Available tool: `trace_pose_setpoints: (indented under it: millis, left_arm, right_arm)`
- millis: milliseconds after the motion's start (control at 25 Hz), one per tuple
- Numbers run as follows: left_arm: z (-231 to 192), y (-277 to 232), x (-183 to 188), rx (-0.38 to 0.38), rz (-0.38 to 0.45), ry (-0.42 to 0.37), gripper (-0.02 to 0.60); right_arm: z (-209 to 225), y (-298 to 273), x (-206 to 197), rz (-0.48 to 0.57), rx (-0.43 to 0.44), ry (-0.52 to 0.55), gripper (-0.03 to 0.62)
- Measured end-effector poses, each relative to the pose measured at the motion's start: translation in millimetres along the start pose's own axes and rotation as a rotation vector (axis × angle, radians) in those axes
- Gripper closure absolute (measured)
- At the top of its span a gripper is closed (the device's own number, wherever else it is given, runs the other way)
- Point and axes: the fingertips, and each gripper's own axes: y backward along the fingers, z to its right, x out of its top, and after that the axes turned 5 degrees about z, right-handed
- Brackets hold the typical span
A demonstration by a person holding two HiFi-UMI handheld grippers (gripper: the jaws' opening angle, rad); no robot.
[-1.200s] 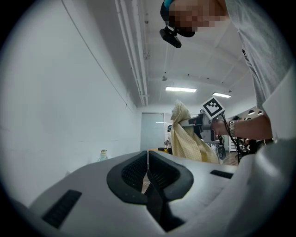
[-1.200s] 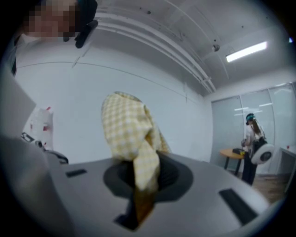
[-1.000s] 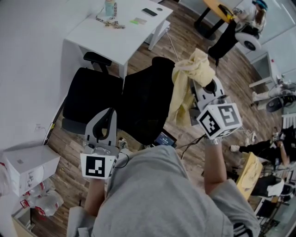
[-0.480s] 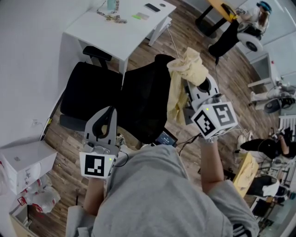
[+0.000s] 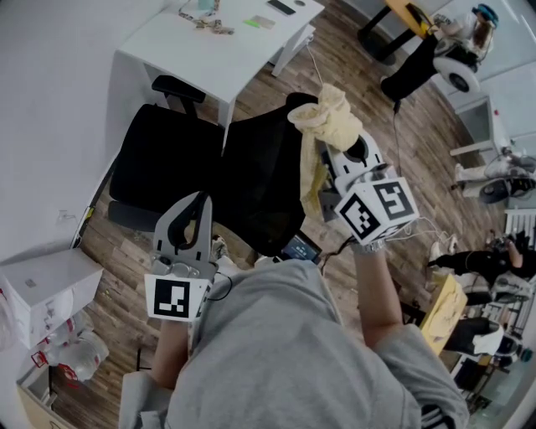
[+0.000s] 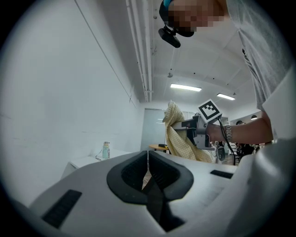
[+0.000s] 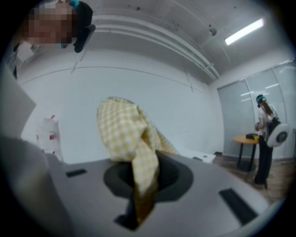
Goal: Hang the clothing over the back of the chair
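One yellow garment [image 5: 328,113] clamped in right gripper [image 5: 325,157] near one chair [image 5: 255,188]; left gripper [image 5: 194,208] closed, empty

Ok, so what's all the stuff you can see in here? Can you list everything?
office chair: one, black, mid-floor beside the desk
desk: one, white, against the wall
bottle: one, pale, on the desk
phone: one, dark, on the desk
box: one, white, on the floor at left
round table: one, orange top, far side of the room
standing person: one, dark clothes, beside the round table
floor: one, brown wood planks, under everything
checked clothing: one, yellow, held up by the chair's back
left hand-held gripper: one, white, shut with nothing in it
right hand-held gripper: one, white, shut on the checked clothing
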Motion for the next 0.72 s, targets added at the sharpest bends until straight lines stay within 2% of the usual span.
trace_pose_setpoints:
  millis: [320,520,720]
  left_arm:
    - [-8.0,6.3,-0.6,0.003,0.0,-0.001,0.541]
    - [-12.7,9.9,-1.3,0.001,-0.01,0.0,0.541]
    - [-16.0,13.1,-3.5,-0.005,-0.019,0.001,0.541]
  right_arm:
    - [-12.3,-12.1,-24.8,-0.005,0.037,-0.024,0.534]
    - [-21.4,-18.9,-44.7,-0.036,0.054,-0.011,0.534]
    - [-27.0,-23.5,-62.7,-0.07,0.06,-0.041,0.534]
